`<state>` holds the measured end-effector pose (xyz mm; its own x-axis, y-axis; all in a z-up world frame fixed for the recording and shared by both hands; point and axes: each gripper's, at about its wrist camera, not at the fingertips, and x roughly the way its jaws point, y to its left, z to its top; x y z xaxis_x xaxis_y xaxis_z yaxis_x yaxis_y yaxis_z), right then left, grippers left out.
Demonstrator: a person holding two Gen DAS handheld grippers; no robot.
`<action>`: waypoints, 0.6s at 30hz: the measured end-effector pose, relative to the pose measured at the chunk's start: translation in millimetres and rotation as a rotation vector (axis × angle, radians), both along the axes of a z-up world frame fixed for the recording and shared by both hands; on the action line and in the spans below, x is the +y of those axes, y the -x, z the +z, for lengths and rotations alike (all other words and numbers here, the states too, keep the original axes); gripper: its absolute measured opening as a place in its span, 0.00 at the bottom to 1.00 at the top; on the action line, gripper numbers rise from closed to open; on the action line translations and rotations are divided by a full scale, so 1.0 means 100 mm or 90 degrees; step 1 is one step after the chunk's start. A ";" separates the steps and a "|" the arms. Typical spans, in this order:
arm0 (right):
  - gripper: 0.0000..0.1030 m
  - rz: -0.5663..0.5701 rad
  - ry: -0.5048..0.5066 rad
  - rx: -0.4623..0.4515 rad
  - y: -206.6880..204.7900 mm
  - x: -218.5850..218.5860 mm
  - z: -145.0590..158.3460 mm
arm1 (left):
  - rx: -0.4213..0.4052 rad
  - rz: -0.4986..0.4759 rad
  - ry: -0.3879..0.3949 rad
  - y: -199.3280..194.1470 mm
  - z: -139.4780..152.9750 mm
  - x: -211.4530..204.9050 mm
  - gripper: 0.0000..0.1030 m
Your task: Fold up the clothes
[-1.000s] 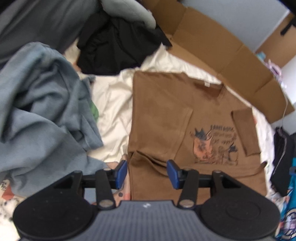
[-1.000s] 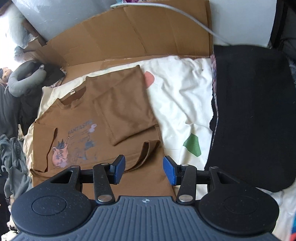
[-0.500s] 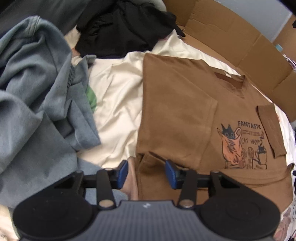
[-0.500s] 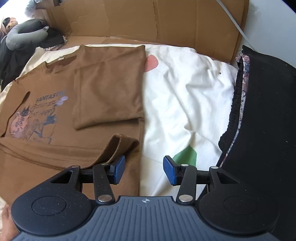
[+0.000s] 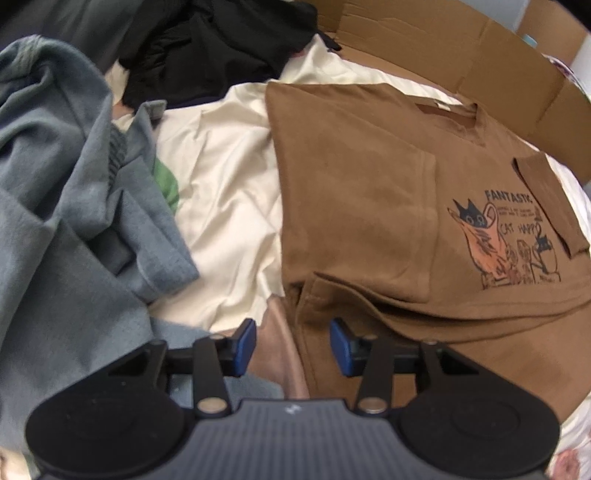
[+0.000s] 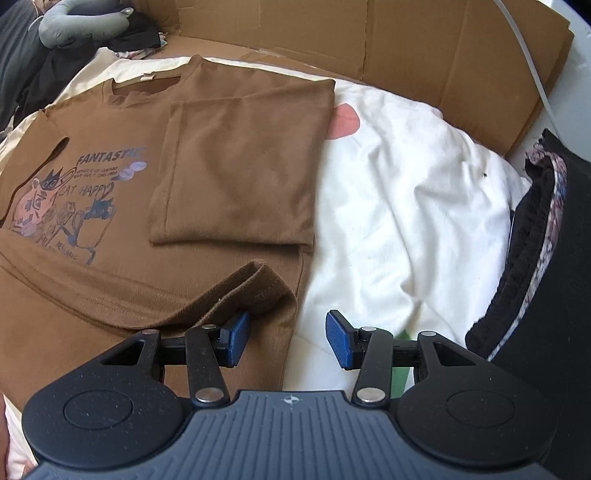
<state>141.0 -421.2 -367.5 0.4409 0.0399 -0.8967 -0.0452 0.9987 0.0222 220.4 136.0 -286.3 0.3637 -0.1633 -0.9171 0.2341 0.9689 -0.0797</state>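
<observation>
**Both grippers low over the bottom corners of the brown shirt**

Your left gripper [image 5: 292,345] stood with its jaws apart and nothing pressed between the blue pads; the lower left corner of the brown T-shirt [image 5: 369,206] lay just under the gap. Your right gripper [image 6: 286,339] was also open and empty, and its left pad was just beside the raised, doubled hem of the same shirt [image 6: 236,184].

The shirt lay flat on the cream bedsheet [image 5: 221,206], both sleeves folded inward, with the cat print facing up and the collar toward the far edge of the bed.

Only your left view showed the crumpled grey-blue garment [image 5: 66,221], soft and thick, at the bed's left side, and the black heap [image 5: 214,44] behind it. Only your right view showed the black knitted cloth [image 6: 554,277] at the right edge, the pink spot on the sheet [image 6: 343,122] and the grey neck pillow [image 6: 81,22]. Flat brown cardboard [image 6: 424,55] ran along the far edge in both.
</observation>
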 end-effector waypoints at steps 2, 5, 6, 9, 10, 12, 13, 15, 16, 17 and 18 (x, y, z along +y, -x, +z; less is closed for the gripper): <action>0.51 0.001 0.002 -0.002 -0.03 0.01 0.01 | -0.009 -0.009 0.005 -0.02 0.00 -0.02 0.45; 0.51 0.002 0.003 -0.004 -0.08 0.01 0.01 | -0.017 -0.017 0.010 -0.06 -0.03 -0.06 0.45; 0.51 0.002 0.004 -0.005 -0.09 0.01 0.00 | -0.019 -0.019 0.008 -0.07 -0.04 -0.07 0.43; 0.51 0.002 0.004 -0.007 -0.13 0.02 -0.01 | -0.020 -0.019 0.015 -0.09 -0.07 -0.09 0.31; 0.51 0.002 0.004 -0.007 -0.14 0.03 -0.02 | -0.020 -0.019 0.019 -0.09 -0.08 -0.09 0.30; 0.51 0.007 0.005 -0.008 -0.15 0.05 -0.04 | -0.022 -0.017 0.021 -0.08 -0.08 -0.10 0.30; 0.51 0.009 0.006 -0.011 -0.16 0.05 -0.04 | -0.024 -0.018 0.020 -0.08 -0.08 -0.10 0.30; 0.51 0.008 0.004 -0.016 -0.18 0.06 -0.06 | -0.029 -0.019 0.016 -0.07 -0.08 -0.11 0.30; 0.51 0.007 0.002 -0.020 -0.19 0.07 -0.06 | -0.032 -0.021 0.015 -0.07 -0.07 -0.11 0.30; 0.51 0.007 0.001 -0.022 -0.20 0.07 -0.06 | -0.034 -0.021 0.014 -0.07 -0.07 -0.11 0.30; 0.51 0.009 0.001 -0.026 -0.21 0.08 -0.06 | -0.035 -0.022 0.015 -0.07 -0.07 -0.11 0.28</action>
